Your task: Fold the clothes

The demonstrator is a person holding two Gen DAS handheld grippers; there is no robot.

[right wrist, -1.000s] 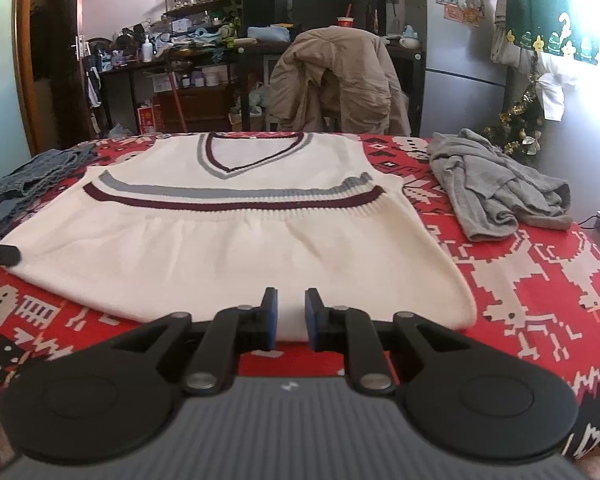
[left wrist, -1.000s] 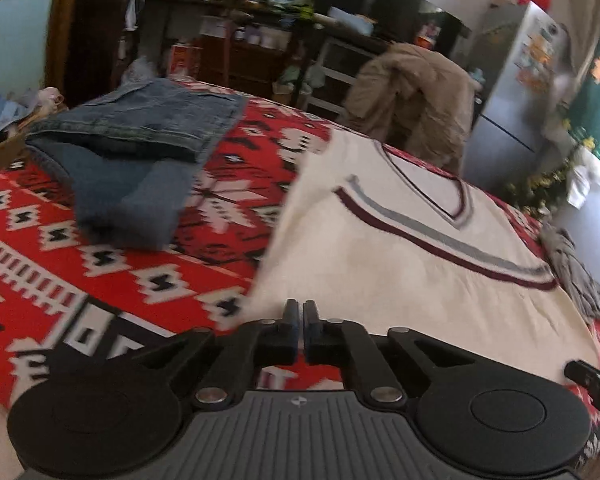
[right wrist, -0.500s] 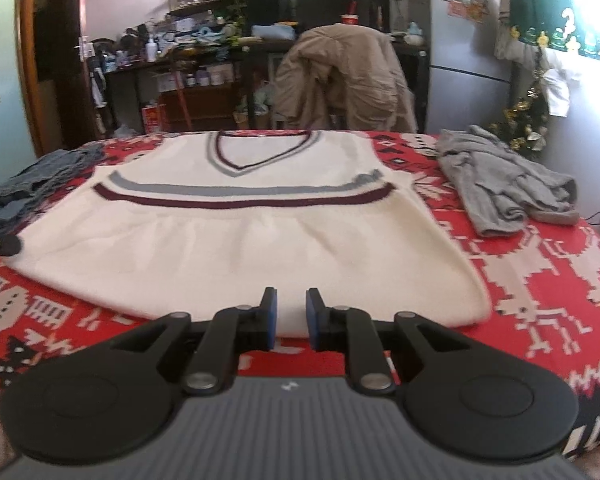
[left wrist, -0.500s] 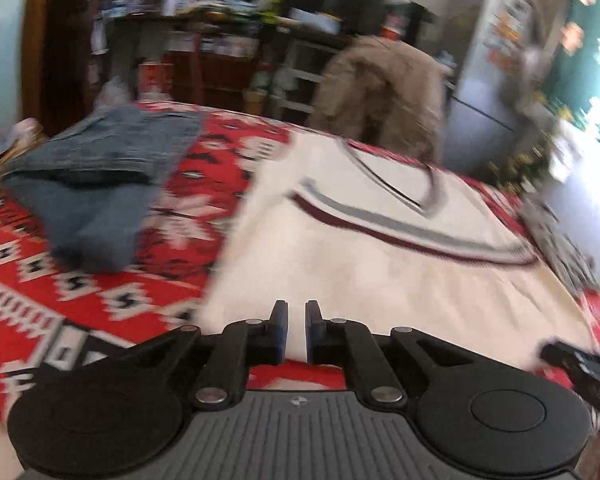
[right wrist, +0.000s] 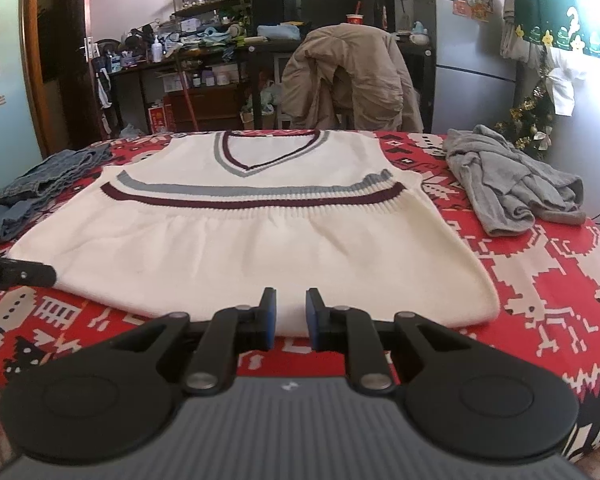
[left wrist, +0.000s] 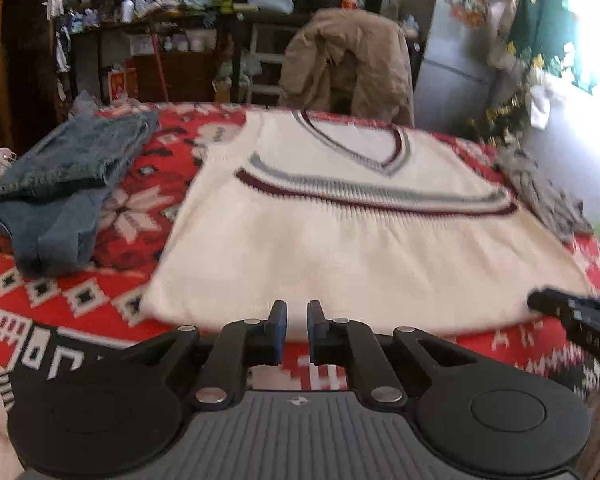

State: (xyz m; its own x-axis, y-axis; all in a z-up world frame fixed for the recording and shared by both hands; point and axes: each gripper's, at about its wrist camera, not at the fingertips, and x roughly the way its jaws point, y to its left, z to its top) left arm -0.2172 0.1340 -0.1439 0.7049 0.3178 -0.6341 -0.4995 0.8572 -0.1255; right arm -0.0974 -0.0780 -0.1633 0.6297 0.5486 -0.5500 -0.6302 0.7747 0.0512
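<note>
The white sweater vest [right wrist: 260,248] is being seen lying flat on the red desk [right wrist: 540,280], neck at 12 o'clock. Its near hem is lying just ahead of both grippers. The left gripper [left wrist: 297,320] has just been opening a little; the right gripper [right wrist: 287,308] is being held slightly apart. Nothing is being gripped.

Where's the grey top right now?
In the right wrist view the grey top lies crumpled on the red cloth, right of the white vest.
</note>
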